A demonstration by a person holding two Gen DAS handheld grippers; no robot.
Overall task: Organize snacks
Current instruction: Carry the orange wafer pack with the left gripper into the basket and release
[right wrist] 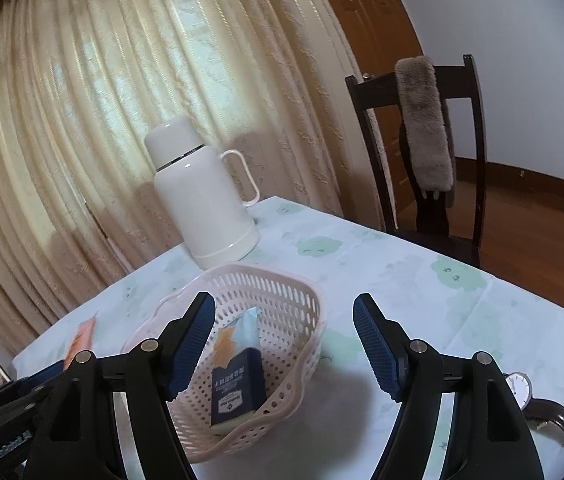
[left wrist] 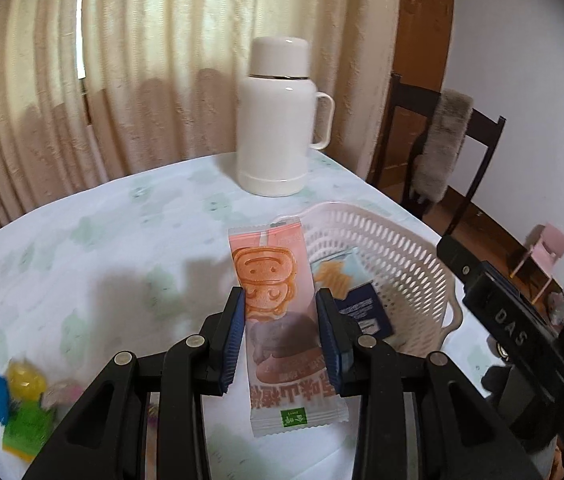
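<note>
On the black housing (left wrist: 513,320) at the right of the left wrist view we read the raised letters "DAS". The pink snack packet (left wrist: 282,320) carries large Chinese characters near its near end, seen upside down, and a small green logo square; we cannot read them surely. The dark blue box (right wrist: 236,388) in the basket has a white logo and small lines of print, too small for us to read.
</note>
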